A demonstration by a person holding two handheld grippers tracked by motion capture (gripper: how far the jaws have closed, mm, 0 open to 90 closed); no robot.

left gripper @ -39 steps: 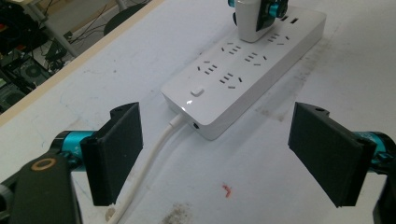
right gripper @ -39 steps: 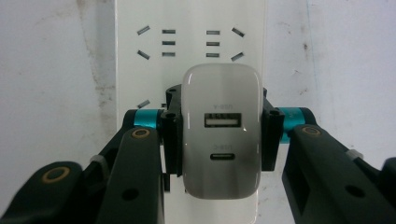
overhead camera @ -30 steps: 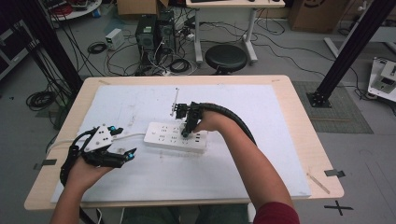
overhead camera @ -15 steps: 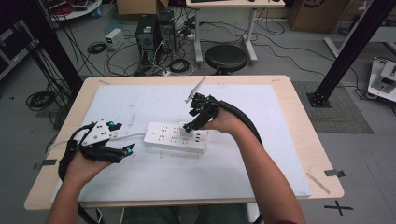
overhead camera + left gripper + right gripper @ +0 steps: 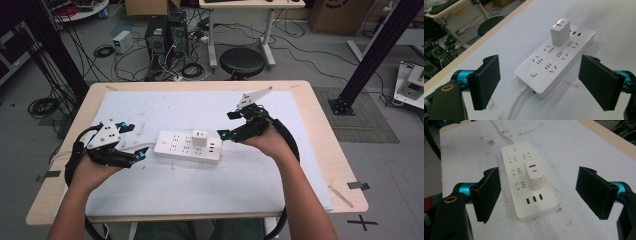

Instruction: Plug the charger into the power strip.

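No legible text, brand, number or label found on the white power strip (image 5: 556, 65), the charger (image 5: 534, 175) plugged into it, or the counter (image 5: 320, 130). One black cross mark (image 5: 362, 220) is taped on the floor.

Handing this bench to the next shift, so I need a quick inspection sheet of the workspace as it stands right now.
Surface: white mat on a wooden table, scuffed and stained.
Job's things: white power strip lying flat; white charger plugged in, upright.
Clutter: nothing seen on the mat.
Grippers: left gripper and right gripper both open, apart from the strip.
Cables: strip's white cord exits toward the left gripper.
Surroundings: black stool, floor cables, computer towers.
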